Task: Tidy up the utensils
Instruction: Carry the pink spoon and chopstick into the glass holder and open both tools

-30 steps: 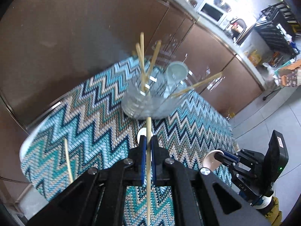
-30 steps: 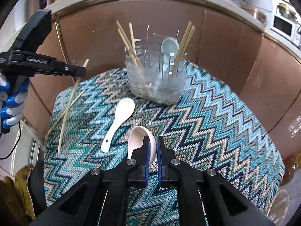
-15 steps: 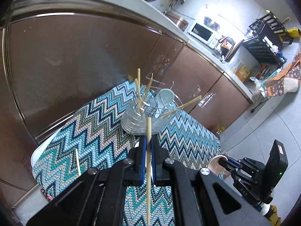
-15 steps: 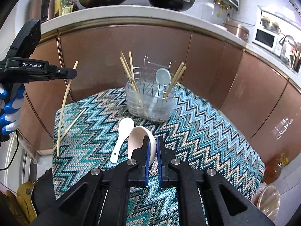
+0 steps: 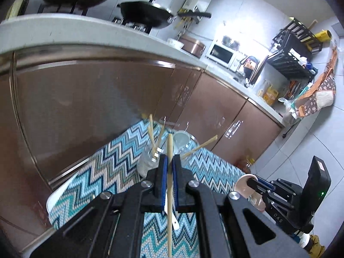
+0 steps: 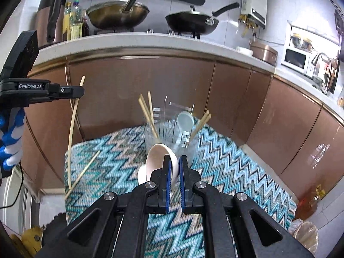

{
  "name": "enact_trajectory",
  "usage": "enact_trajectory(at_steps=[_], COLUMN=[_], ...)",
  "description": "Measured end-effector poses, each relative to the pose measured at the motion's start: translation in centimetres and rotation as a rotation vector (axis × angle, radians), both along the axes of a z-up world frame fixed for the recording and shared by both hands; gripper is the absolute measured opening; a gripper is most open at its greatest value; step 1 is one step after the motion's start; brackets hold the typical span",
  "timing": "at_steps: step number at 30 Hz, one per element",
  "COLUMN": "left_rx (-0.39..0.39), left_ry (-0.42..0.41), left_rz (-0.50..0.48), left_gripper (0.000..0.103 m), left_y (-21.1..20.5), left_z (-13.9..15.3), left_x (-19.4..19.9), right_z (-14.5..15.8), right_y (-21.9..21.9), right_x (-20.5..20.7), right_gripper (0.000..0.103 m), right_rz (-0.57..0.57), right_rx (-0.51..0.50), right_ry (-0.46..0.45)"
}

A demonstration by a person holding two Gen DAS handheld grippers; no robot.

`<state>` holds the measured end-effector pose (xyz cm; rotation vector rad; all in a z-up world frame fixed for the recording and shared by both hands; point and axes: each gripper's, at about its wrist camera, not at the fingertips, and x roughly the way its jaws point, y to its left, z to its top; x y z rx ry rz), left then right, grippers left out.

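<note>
My left gripper [image 5: 169,161] is shut on a bamboo chopstick [image 5: 169,185] and holds it high above the table; it also shows in the right wrist view [image 6: 73,129]. My right gripper [image 6: 174,163] is shut on a pink ceramic spoon [image 6: 159,157], raised above the cloth. The clear utensil holder [image 6: 169,137] stands at the far side of the table with several chopsticks and a pale blue spoon [image 6: 185,120] in it. A white spoon [image 6: 142,173] and a loose chopstick [image 6: 83,172] lie on the zigzag cloth [image 6: 225,172].
Brown cabinet fronts [image 6: 232,99] rise right behind the table. A counter above them carries woks [image 6: 189,21], bottles and a microwave [image 6: 295,59]. A bottle [image 6: 307,202] stands on the floor at the right of the table.
Both grippers have risen well above the table with their loads. The holder now looks smaller and farther away in both views.
</note>
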<state>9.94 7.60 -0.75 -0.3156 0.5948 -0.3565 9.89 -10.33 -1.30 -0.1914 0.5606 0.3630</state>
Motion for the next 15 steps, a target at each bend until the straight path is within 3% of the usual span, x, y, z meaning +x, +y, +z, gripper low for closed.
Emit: enact_trajectory(at_steps=[9,15], left_rx=[-0.002,-0.034], left_ry=[-0.134,-0.209], left_rz=[0.02,0.041], left_gripper=[0.005,0.005], left_y=[-1.6,-3.0], left_z=[3.4,5.0], left_x=[2.2,5.6], right_z=[3.4,4.3], right_y=[-0.1,0.0], right_x=[2.7,5.8], right_gripper=[0.007,0.007], right_rz=[-0.043,-0.092], right_rx=[0.051,0.076], right_ry=[-0.135,-0.22])
